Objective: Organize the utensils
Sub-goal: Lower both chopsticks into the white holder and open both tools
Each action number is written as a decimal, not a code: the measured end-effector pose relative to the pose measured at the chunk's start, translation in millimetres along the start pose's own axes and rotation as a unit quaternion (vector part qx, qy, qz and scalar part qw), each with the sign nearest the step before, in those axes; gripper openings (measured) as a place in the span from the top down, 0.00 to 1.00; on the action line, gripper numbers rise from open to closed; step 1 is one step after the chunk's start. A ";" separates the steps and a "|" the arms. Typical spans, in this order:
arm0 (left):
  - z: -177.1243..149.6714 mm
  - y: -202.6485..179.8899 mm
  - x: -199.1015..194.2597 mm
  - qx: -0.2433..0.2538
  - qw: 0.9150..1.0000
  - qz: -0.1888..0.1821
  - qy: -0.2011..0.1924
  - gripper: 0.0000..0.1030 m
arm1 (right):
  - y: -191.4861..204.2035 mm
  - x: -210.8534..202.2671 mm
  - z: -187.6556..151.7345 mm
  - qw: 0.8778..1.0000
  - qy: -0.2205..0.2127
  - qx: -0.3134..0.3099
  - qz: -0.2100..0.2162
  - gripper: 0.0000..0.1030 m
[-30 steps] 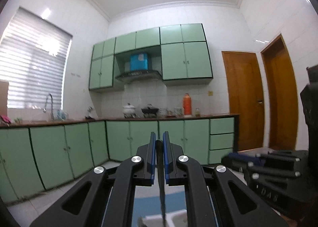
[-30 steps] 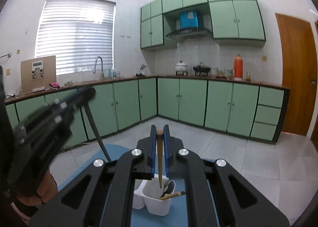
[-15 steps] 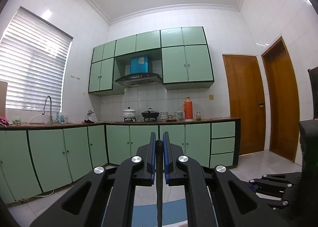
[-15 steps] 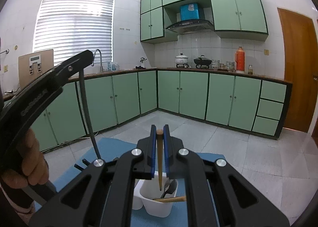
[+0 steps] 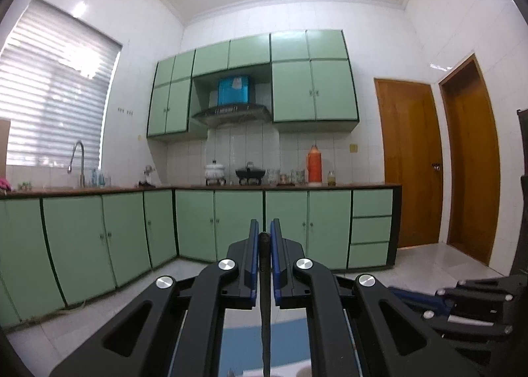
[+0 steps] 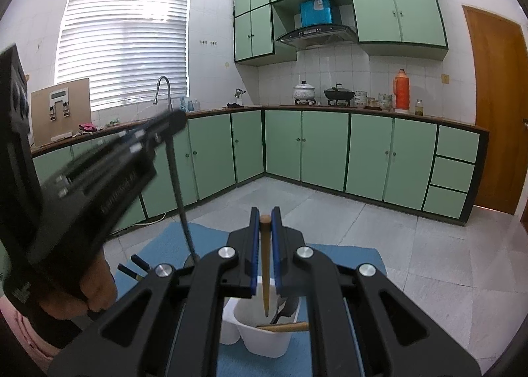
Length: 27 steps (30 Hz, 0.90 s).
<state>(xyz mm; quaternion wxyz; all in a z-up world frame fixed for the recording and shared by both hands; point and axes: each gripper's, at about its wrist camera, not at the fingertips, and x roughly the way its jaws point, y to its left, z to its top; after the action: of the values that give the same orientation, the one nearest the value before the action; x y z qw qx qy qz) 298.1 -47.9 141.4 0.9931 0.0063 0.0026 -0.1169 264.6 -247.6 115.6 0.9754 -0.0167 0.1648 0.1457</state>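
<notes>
My left gripper [image 5: 264, 235] is shut on a long black utensil handle [image 5: 265, 294] that hangs straight down between its fingers. From the right wrist it shows blurred at the left as my left gripper [image 6: 99, 175], with the black utensil [image 6: 180, 202] dangling over the blue mat [image 6: 343, 256]. My right gripper [image 6: 265, 217] is shut on a wooden stick [image 6: 265, 265], whose lower tip reaches into the white utensil holder [image 6: 264, 340]. A dark spoon [image 6: 285, 309] and another wooden utensil [image 6: 287, 327] lie inside the holder.
A hand [image 6: 95, 291] grips the left tool. Two dark-handled utensils [image 6: 132, 266] lie on the mat's left part. Green cabinets [image 6: 369, 152] and tiled floor [image 6: 429, 245] surround the mat. The right tool's black body [image 5: 468, 304] fills the left view's lower right.
The left gripper has swung right and down with the black utensil, closer to the holder. The right gripper has sunk slightly, the wooden stick still hanging in the holder.
</notes>
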 end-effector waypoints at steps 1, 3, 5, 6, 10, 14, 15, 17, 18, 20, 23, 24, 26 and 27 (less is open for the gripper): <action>-3.4 1.8 0.8 -0.003 1.000 0.000 0.005 0.93 | 0.3 1.1 -1.8 1.000 0.002 0.000 0.000 0.94; -11.1 5.9 2.8 -0.010 1.000 -0.001 0.023 0.93 | 1.0 4.2 -5.4 1.000 0.007 0.003 0.001 0.94; -17.5 10.1 4.8 -0.016 0.999 -0.004 0.039 0.93 | 0.6 7.4 -9.1 1.000 0.011 0.008 0.002 0.94; -21.0 12.2 5.6 -0.017 0.999 -0.004 0.047 0.93 | 0.6 9.5 -11.3 1.000 0.015 0.010 0.003 0.94; -35.4 19.0 7.5 -0.025 0.997 -0.005 0.077 0.93 | 3.1 14.8 -20.4 1.000 0.024 0.012 0.002 0.94; -43.1 23.4 6.7 -0.026 0.996 -0.001 0.089 0.93 | 5.5 17.5 -25.7 1.000 0.024 0.012 -0.004 0.94; -44.9 24.1 5.5 -0.026 0.995 -0.001 0.092 0.93 | 6.2 17.3 -25.8 1.000 0.024 0.014 -0.003 0.94; -47.0 24.3 3.9 -0.024 0.995 -0.001 0.093 0.93 | 7.5 16.9 -27.0 1.000 0.024 0.014 -0.002 0.94; -47.4 23.7 3.2 -0.024 0.995 -0.001 0.093 0.93 | 8.5 16.8 -26.9 1.000 0.024 0.012 -0.002 0.94; -48.1 24.3 1.1 -0.026 0.995 -0.003 0.094 0.93 | 10.4 16.4 -27.3 1.000 0.025 0.011 -0.002 0.94; -46.9 23.9 -3.2 -0.028 0.995 -0.006 0.094 0.90 | 11.7 13.9 -27.3 1.000 0.025 0.014 0.000 0.93; -45.4 23.8 -4.0 -0.028 0.995 -0.007 0.094 0.87 | 11.7 11.7 -27.5 1.000 0.024 0.014 -0.001 0.92; -43.1 24.6 -7.2 -0.027 0.996 -0.007 0.089 0.81 | 11.2 8.5 -26.3 1.000 0.022 0.013 -0.001 0.91; -41.9 25.3 -9.0 -0.028 0.996 -0.007 0.088 0.78 | 11.0 7.6 -26.2 1.000 0.021 0.013 -0.002 0.91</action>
<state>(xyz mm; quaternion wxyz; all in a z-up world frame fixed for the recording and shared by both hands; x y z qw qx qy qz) 295.1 -20.7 99.8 0.9880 -0.0111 0.0931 -0.1226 260.1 -237.1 88.5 0.9720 -0.0071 0.1873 0.1417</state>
